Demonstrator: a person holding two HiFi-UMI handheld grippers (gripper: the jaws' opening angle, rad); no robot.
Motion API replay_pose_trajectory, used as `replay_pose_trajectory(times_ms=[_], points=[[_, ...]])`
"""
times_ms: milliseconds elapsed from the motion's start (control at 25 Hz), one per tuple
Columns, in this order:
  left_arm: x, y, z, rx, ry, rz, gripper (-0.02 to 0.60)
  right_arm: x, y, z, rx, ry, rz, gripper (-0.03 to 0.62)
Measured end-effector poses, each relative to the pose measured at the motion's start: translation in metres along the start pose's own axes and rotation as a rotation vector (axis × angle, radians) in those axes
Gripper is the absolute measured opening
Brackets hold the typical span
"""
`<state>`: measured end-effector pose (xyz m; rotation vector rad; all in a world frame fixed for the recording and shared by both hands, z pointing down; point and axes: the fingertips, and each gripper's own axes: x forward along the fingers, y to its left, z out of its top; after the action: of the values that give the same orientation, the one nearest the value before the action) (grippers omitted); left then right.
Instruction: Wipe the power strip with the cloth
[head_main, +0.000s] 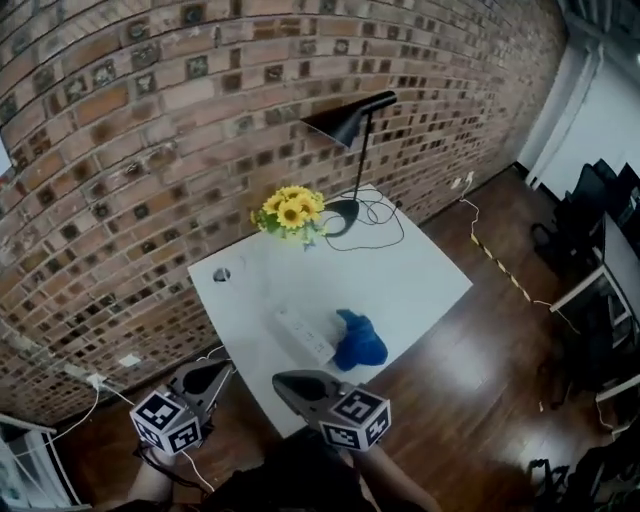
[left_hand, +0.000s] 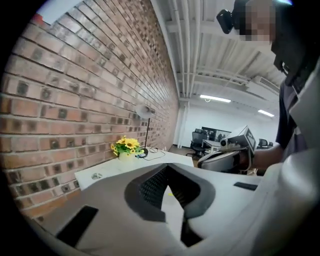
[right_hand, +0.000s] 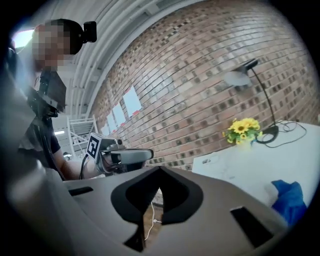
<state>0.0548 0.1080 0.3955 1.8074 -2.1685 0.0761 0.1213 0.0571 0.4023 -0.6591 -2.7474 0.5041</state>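
nearest, both tools hang short of the table's near corner. the left gripper (head_main: 222, 370) and the right gripper (head_main: 283, 381) each have their jaws pressed together with nothing between them. neither is over the table (head_main: 420, 280) yet.

the step in hand looks like reaching for the cloth. to do it well, the right gripper should open before it comes down, take the blue cloth (head_main: 359, 342) by a raised fold near its top, and keep clear of the strip. the left could then steady one end of the strip.

the white power strip (head_main: 305, 337) lies flat near the table's front. its long axis is diagonal in the head view, with the far end toward the brick wall (head_main: 120, 150) and the near end just beside the cloth. wiping should follow that line.

beyond stand sunflowers (head_main: 290, 210) and a black lamp (head_main: 350, 118).
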Motion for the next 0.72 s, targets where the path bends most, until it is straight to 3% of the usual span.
replay_pose_trajectory(times_ms=[280, 400, 600, 720], points=[[0.107, -0.012, -0.014, 0.097, 0.179, -0.146, 0.003, -0.054, -0.084, -0.014, 0.114, -0.093, -0.181, -0.017], [0.148, -0.026, -0.023, 0.154, 0.244, -0.237, 0.003, -0.084, -0.108, -0.016, 0.151, -0.148, -0.298, -0.017], [0.203, -0.038, -0.034, 0.298, 0.304, -0.387, 0.003, -0.120, -0.135, -0.026, 0.196, -0.216, -0.500, -0.017], [0.227, -0.039, -0.037, 0.341, 0.331, -0.487, 0.003, -0.128, -0.145, -0.030, 0.222, -0.241, -0.623, -0.017]])
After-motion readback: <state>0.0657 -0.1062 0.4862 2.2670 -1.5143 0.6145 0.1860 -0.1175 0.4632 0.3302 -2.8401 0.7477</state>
